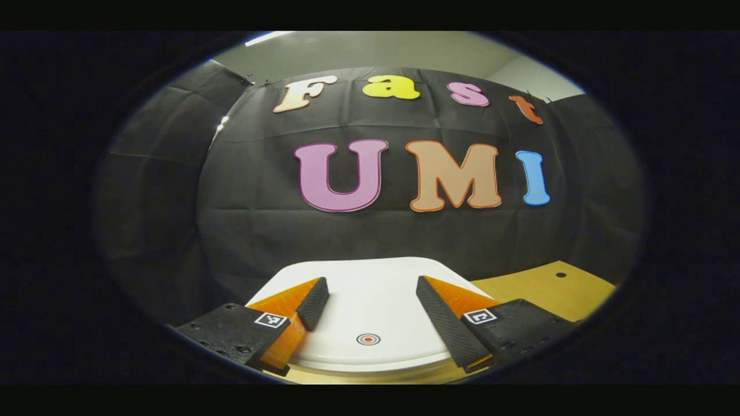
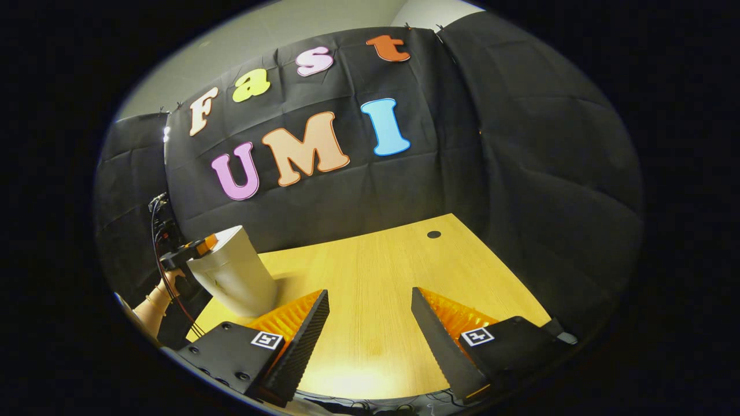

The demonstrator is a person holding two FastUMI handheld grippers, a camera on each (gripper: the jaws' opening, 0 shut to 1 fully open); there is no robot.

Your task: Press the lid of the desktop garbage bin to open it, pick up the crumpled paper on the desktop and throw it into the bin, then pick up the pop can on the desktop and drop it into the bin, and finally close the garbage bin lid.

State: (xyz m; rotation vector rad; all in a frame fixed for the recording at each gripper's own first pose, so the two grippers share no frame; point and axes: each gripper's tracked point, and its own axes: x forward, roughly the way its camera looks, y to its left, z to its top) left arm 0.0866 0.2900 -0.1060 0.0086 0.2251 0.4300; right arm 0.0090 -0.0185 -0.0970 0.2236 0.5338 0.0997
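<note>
L gripper (image 1: 371, 301) hung just over the bin lid (image 1: 370, 277) at bottom centre of the left gripper view, jaws spread wide w/ nothing between them. The white lid sat flat and closed, and its small ring mark (image 1: 368, 339) lay low in frame, between the fingers but nearer the camera than the tips. Whether the tips touched the lid I couldn't tell.

Step in hand looked like the lid press, either the opening one or the final close; no paper or can to go by, so I couldn't tell which. To do it well: bring one fingertip, or the jaws closed to a blunt point, straight down on the ring mark, push firm and short, then lift clear so the lid can move freely. Pressing off-mark, toward the far edge, prob wouldn't trip the latch.

In the right gripper view the garbage bin (image 2: 234, 277) stood at lower left on the wooden desktop (image 2: 399, 277), the other gripper on top of it. R gripper (image 2: 370, 329) hovered over bare desk at bottom centre, jaws wide, empty, well apart from the bin.
</note>
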